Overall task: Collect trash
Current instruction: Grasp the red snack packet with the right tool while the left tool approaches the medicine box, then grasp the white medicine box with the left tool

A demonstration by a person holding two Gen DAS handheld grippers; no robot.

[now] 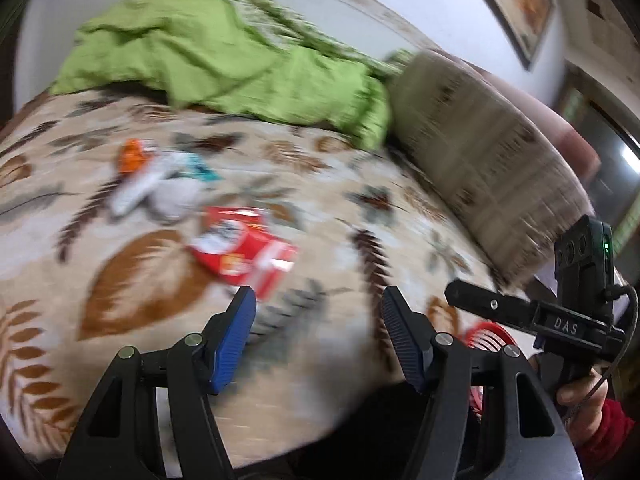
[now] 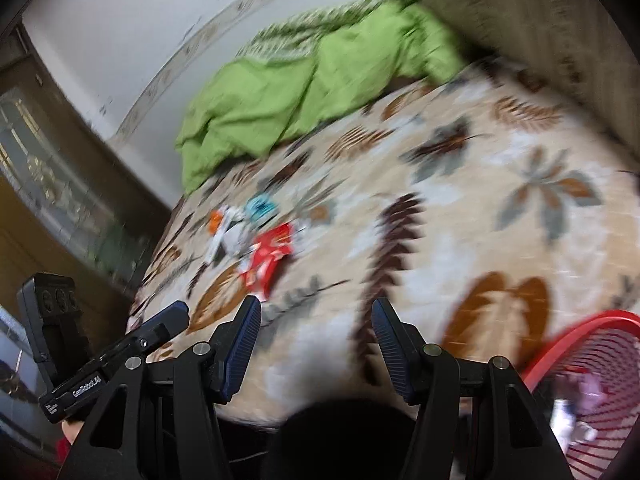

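Note:
Both views are motion-blurred. Trash lies on a leaf-patterned bedspread: a red wrapper, a white crumpled piece, an orange scrap and a teal scrap. My left gripper is open and empty, just short of the red wrapper. The right wrist view shows the same pile, with the red wrapper ahead. My right gripper is open and empty above the bed. A red mesh basket holding some trash sits at lower right.
A crumpled green blanket lies at the far side of the bed, a brown patterned pillow on the right. The red basket's rim shows beside the other gripper's body. A cabinet stands left.

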